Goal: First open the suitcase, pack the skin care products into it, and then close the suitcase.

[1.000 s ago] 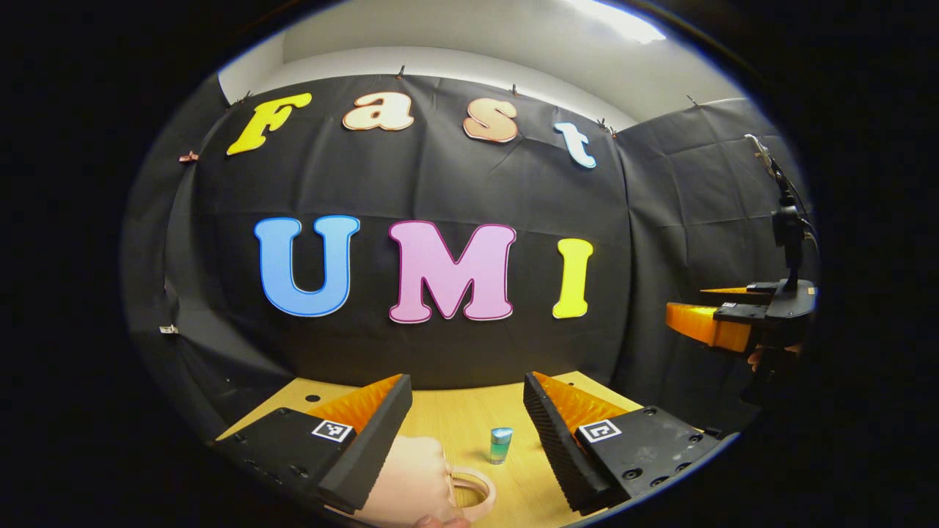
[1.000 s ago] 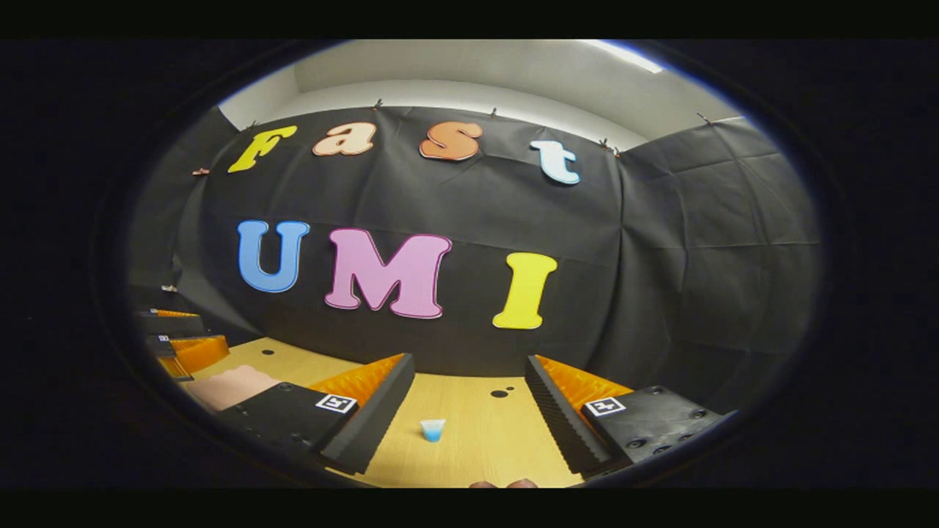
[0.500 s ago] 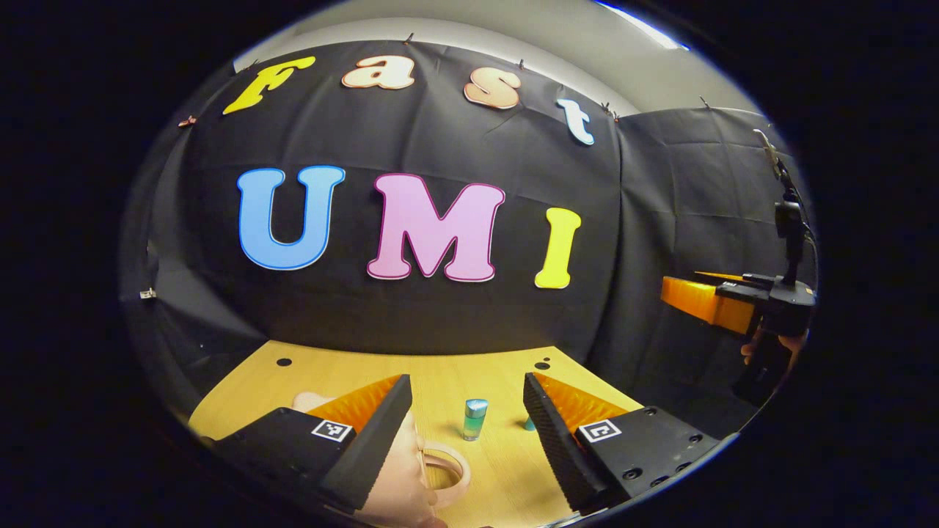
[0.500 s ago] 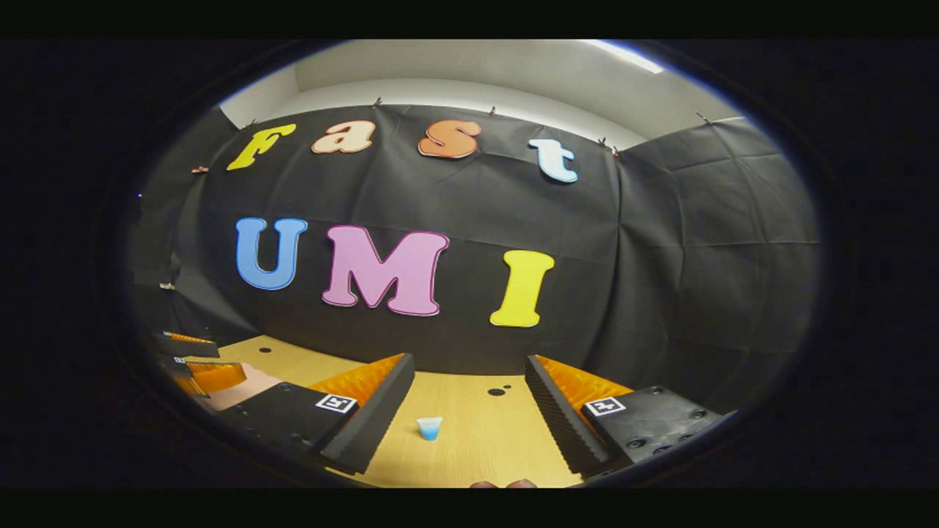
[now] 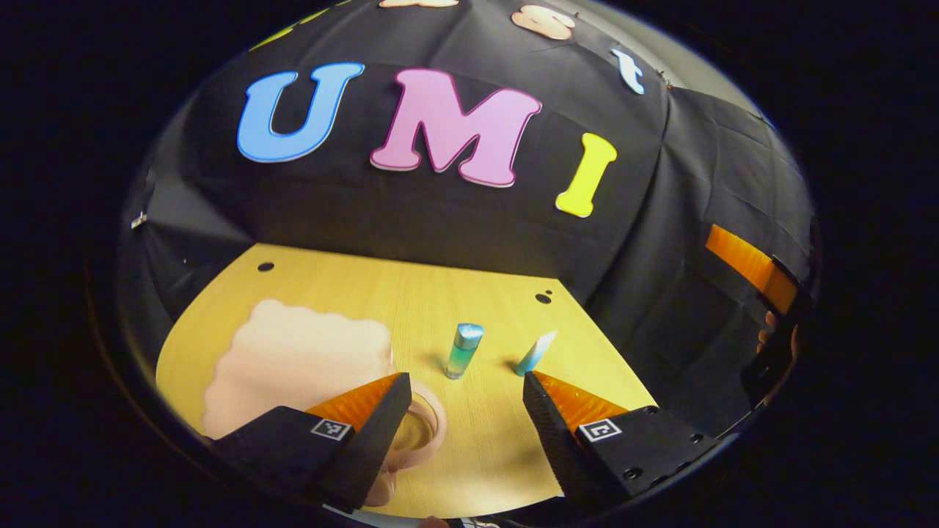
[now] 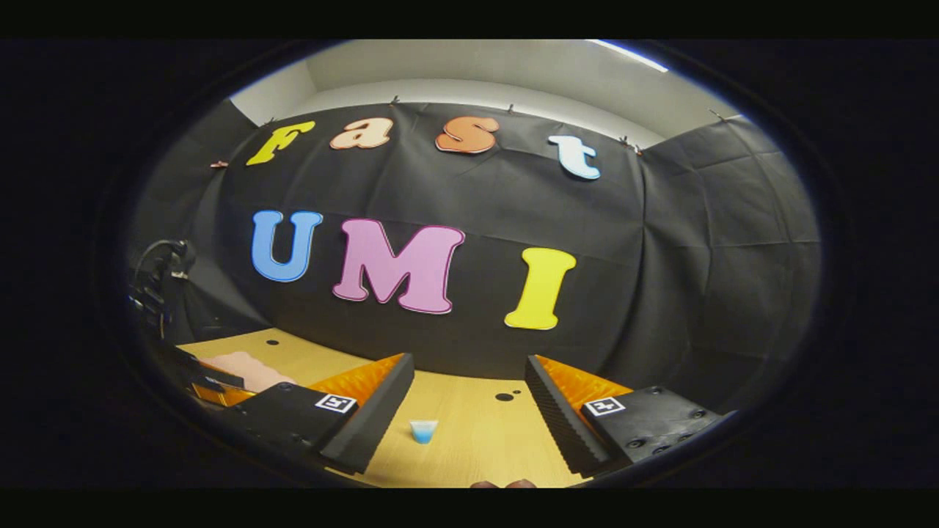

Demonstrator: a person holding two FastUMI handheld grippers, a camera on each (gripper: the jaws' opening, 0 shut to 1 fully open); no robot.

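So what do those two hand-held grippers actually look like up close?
The left hand-held gripper and right hand-held gripper match: two wedge-shaped fingers with ridged inner faces, mounted on black blocks. Each block carries a small square black-and-white marker and several round screw holes.

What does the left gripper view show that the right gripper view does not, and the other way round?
Left gripper view: an upright teal bottle on the table, the suitcase's ring handle next to the open left gripper, and the right gripper far off at the right edge.

Right gripper view: the pale ceiling above the cloth, a dark cable at the left, and the left gripper low at the left edge.

Both: the wooden table, the pink suitcase and a small blue item, probably the same in each.
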